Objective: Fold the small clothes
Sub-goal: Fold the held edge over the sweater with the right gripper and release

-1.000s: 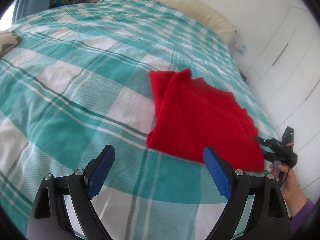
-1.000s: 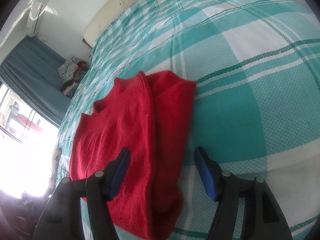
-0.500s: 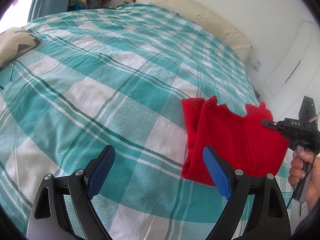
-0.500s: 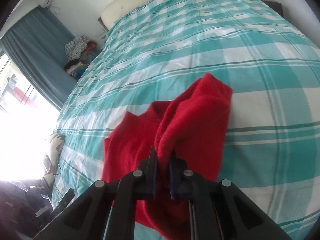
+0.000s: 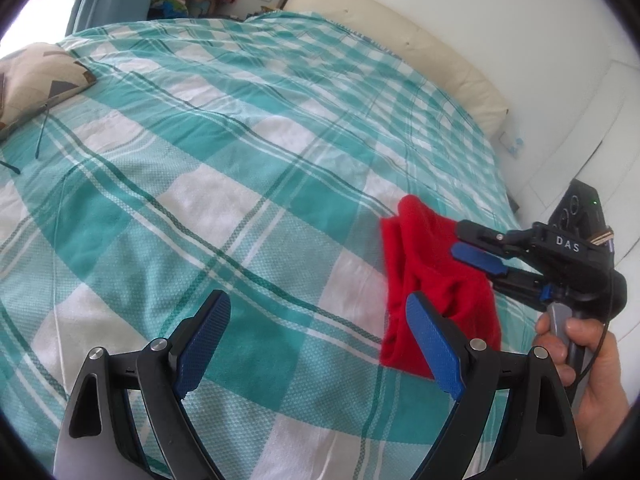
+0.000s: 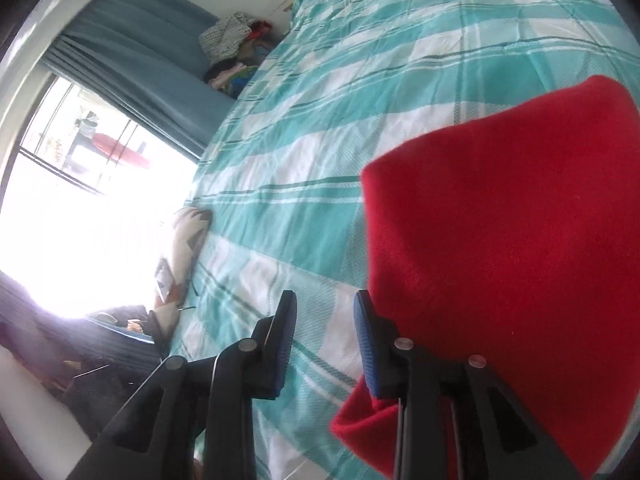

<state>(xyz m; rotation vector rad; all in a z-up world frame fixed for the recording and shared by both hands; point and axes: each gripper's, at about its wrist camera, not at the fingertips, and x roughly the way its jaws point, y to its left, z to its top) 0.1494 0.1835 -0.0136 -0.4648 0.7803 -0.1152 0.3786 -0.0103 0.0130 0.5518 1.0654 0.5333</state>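
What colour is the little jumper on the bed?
Red. The jumper shows best in the left wrist view, on the teal-and-white checked bedspread.

You can read one marking only: the white capital letters "DAS" printed on the black body of the right claw (image 5: 476,246), at the right edge of the left wrist view, just above your right hand (image 5: 588,360). Close to it, toward the upper right, a small green light glows on the black box mounted on that claw, but it carries no lettering you can make out. Nothing in the right wrist view is legible.
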